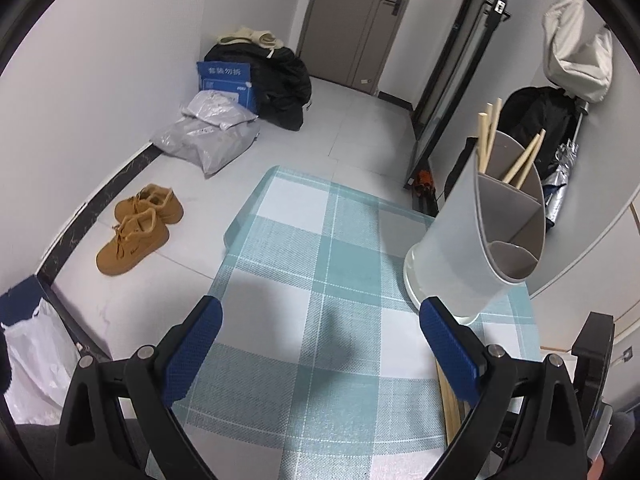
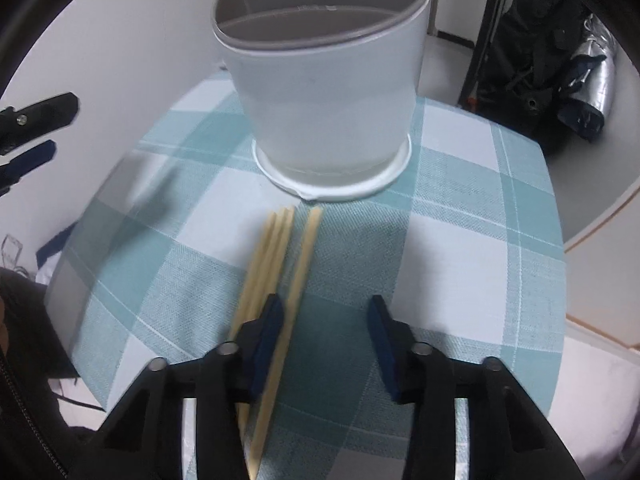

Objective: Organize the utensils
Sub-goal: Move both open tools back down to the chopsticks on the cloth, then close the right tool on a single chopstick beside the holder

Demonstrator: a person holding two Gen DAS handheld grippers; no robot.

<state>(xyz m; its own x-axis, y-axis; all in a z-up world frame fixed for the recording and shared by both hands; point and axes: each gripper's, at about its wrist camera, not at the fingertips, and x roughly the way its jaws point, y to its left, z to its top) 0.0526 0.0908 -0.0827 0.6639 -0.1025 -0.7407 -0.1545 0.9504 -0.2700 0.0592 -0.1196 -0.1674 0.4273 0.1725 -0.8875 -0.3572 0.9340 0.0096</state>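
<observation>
So the table [image 2: 460, 208] had a teal-and-white checked cloth over it, and the white holder [image 2: 328, 108] stood upright near the far edge, split into compartments inside. A few chopsticks [image 1: 520, 160] were leaning in its back compartment; the front one looked bare as far as I could see. The left gripper [image 1: 320, 344] hung over an open patch of cloth with its jaws spread wide and nothing between them, the holder just off its right finger. The right gripper [image 2: 326, 340] was pointed down at the loose sticks [image 2: 276, 264] lying flat just in front of the holder, three bunched together and one a little apart. Its jaws were partly open, the single stick sat right by the left pad, but the pads weren't clamped on anything.
</observation>
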